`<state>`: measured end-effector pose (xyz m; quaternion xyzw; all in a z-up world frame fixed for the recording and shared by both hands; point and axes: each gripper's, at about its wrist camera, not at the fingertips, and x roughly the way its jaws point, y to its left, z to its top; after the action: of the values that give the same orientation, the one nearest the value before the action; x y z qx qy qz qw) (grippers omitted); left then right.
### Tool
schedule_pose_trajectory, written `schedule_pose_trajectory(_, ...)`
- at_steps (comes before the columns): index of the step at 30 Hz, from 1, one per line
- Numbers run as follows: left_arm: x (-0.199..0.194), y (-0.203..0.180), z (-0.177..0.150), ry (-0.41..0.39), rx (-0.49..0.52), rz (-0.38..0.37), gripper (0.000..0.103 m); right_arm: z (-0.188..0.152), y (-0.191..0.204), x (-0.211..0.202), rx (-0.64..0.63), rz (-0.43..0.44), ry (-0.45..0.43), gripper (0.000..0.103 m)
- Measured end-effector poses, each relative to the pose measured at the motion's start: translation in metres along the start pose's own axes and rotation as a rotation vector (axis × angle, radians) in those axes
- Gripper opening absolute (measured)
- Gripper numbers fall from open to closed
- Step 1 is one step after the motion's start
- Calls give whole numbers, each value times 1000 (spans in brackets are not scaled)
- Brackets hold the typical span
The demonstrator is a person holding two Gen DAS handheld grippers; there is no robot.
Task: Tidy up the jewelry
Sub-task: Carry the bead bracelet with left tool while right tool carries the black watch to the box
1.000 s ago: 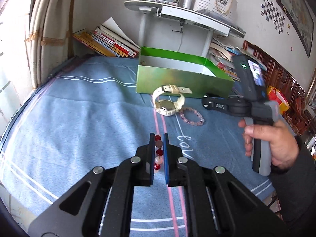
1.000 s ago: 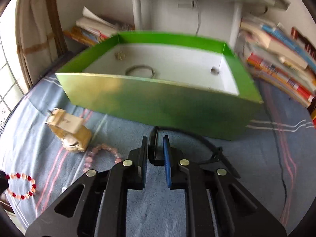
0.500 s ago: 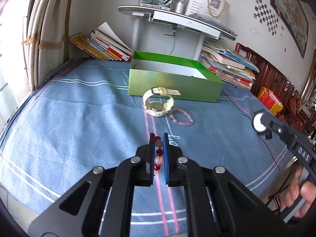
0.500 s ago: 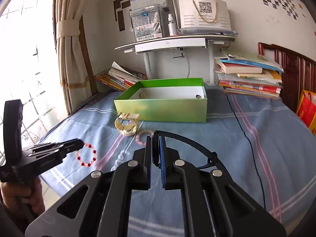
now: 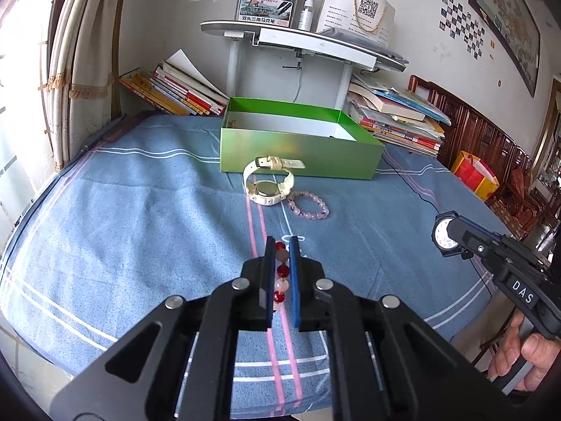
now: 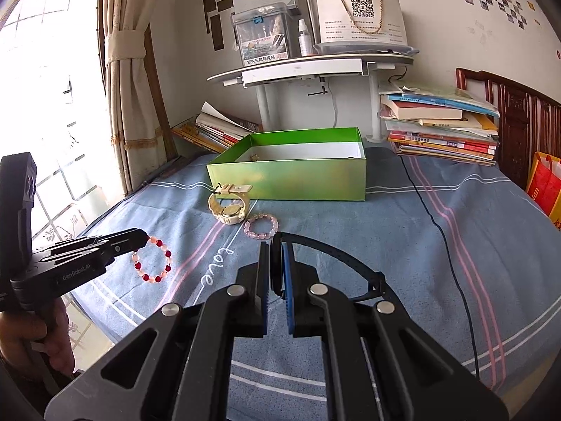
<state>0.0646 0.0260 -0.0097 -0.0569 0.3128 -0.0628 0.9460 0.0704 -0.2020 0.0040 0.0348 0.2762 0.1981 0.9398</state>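
Both pairs of jaws are clamped on jewelry. The left gripper (image 5: pixel 281 245) pinches a red-and-pink bead bracelet (image 5: pixel 281 273) edge-on between its fingers; from the right wrist view the same bracelet (image 6: pixel 153 260) hangs as a full ring off the tip of the left gripper (image 6: pixel 142 242), clear of the blue bedspread (image 5: pixel 140 217). The right gripper (image 6: pixel 277 251) squeezes the face of a black watch (image 6: pixel 277 266), whose strap (image 6: pixel 336 256) arcs out to the right of the jaws. In the left wrist view the watch dial (image 5: pixel 443 235) shows white at the tip of the right gripper (image 5: pixel 452 233), held in the air well to the right of the left jaws.

Ahead of both jaws, on the bedspread, lies a cream watch (image 5: pixel 268 184) with its strap buckled into a loop, and just to its right a pale pink bead bracelet (image 5: pixel 309 205), the two touching or nearly so. Beyond them stands an open green box (image 5: pixel 298 151) with a white inside; a small gold piece (image 6: pixel 255 156) sits in it near the far left corner. Book stacks (image 6: pixel 441 129) lie behind the box.
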Motion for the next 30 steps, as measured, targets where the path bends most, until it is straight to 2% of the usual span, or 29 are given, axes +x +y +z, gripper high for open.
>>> schedule_pose_trajectory(30,12,-3,2,32,16,6,8,-3,-9,16,16,1,34,8)
